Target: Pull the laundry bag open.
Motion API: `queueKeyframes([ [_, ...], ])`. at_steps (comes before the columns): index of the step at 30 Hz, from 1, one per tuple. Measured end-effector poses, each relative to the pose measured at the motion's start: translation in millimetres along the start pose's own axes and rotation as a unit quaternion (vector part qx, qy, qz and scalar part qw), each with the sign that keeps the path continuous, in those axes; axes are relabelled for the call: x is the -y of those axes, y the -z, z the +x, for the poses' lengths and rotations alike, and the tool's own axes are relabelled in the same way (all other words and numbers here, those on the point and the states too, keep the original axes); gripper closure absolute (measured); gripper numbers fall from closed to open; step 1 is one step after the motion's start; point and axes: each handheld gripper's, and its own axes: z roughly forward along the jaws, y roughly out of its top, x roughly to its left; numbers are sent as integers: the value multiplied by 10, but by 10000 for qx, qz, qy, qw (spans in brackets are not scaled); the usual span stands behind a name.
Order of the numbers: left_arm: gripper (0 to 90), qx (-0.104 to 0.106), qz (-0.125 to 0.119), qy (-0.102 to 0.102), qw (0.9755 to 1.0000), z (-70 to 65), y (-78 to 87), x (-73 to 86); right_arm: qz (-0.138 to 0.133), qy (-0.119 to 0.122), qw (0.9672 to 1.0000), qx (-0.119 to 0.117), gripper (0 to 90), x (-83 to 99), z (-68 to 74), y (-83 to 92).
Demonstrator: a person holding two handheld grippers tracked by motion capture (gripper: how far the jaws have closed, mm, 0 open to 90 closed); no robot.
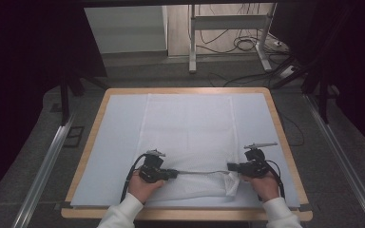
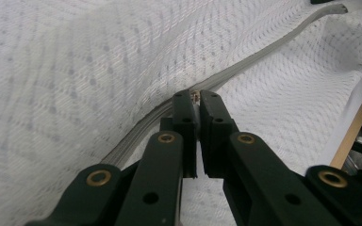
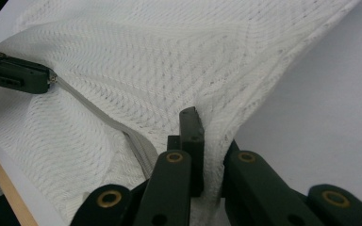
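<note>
Mesh bag [image 1: 188, 137], one; hand-held grippers, two.

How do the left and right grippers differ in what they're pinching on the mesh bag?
The left gripper is shut on the grey zipper, at a small metal piece that looks like its pull; the right gripper is shut on a fold of the mesh bag at its corner, beside the zipper. The left jaws show almost no gap; the right jaws have cloth bunched between them. Both are closed and hold the bag's near edge.
</note>
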Motion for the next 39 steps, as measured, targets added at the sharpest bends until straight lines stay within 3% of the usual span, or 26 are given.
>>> queueKeyframes([
  [39, 868, -124, -109, 267, 9995, 242, 312, 171, 28, 52, 10000, -30, 883, 5, 14, -26],
])
